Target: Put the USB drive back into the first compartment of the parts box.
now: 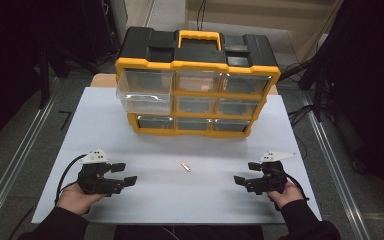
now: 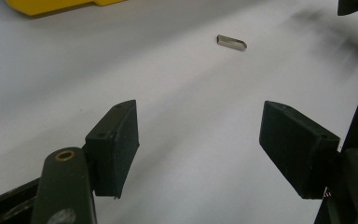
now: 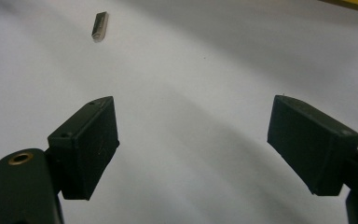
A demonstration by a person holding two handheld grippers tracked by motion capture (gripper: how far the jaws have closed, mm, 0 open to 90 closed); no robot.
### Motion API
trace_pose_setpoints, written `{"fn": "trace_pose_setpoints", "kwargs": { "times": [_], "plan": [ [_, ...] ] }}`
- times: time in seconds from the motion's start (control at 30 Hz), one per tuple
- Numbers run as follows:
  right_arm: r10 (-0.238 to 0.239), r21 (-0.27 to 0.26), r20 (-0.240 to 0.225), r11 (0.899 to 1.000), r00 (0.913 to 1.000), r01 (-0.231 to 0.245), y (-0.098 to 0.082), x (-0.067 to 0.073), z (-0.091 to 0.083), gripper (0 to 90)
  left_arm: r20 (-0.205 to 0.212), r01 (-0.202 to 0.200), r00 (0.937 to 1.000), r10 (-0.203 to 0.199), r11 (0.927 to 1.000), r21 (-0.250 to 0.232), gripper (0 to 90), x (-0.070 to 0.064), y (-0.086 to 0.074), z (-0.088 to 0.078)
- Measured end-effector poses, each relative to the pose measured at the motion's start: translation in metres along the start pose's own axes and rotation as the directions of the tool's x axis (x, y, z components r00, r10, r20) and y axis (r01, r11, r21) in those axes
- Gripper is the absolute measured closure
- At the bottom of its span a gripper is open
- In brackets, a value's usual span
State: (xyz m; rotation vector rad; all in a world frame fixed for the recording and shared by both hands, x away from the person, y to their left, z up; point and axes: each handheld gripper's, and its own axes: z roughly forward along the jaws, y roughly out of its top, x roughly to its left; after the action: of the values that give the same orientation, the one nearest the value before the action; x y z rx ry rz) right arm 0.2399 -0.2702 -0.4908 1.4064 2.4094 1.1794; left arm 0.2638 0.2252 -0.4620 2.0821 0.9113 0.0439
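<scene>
A small metal bar (image 1: 185, 166) lies on the white table (image 1: 180, 200), between my two grippers and a little ahead of them. It also appears as the bar (image 2: 231, 42) in the left gripper view and the bar (image 3: 99, 25) in the right gripper view. My left gripper (image 1: 124, 173) rests at the front left, open, with nothing between its jaws. The left gripper (image 2: 198, 149) shows bare table between its pads. My right gripper (image 1: 246, 171) rests at the front right, open and empty. The right gripper (image 3: 191, 147) frames bare table too.
A yellow and black drawer organiser (image 1: 197, 82) with several clear drawers stands at the far middle of the table; its upper left drawer (image 1: 145, 92) is pulled out toward me. Dark stands and cables flank the table on both sides.
</scene>
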Motion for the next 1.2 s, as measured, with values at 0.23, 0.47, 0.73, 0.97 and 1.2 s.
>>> {"fn": "trace_pose_setpoints", "kwargs": {
  "times": [0.23,0.47,0.73,0.97,1.2],
  "plan": [
    [-0.002,-0.002,-0.003,1.0,1.0,0.002,0.0,0.0,0.0,14.4,-0.001,-0.002,1.0,0.002,1.0,0.0,29.5,0.0,0.0,0.001],
    [-0.008,-0.013,-0.014,1.0,0.9999,0.008,0.003,0.002,0.0,14.4,0.0,0.001,1.0,-0.001,1.0,0.004,29.5,-0.001,0.0,0.001],
    [-0.031,-0.023,-0.034,0.999,0.9989,0.03,0.016,0.007,0.0,14.4,0.0,0.002,1.0,-0.002,1.0,0.005,29.5,-0.001,0.0,0.001],
    [-0.056,-0.024,-0.042,0.998,0.9975,0.056,0.027,0.011,0.001,14.4,0.004,0.004,1.0,-0.004,1.0,0.006,29.5,-0.001,0.0,0.002],
    [-0.078,-0.03,-0.064,0.997,0.9949,0.076,0.037,0.017,0.006,14.4,0.006,-0.002,1.0,0.002,0.9999,0.01,29.5,-0.001,0.0,0.002]
  ]
}}
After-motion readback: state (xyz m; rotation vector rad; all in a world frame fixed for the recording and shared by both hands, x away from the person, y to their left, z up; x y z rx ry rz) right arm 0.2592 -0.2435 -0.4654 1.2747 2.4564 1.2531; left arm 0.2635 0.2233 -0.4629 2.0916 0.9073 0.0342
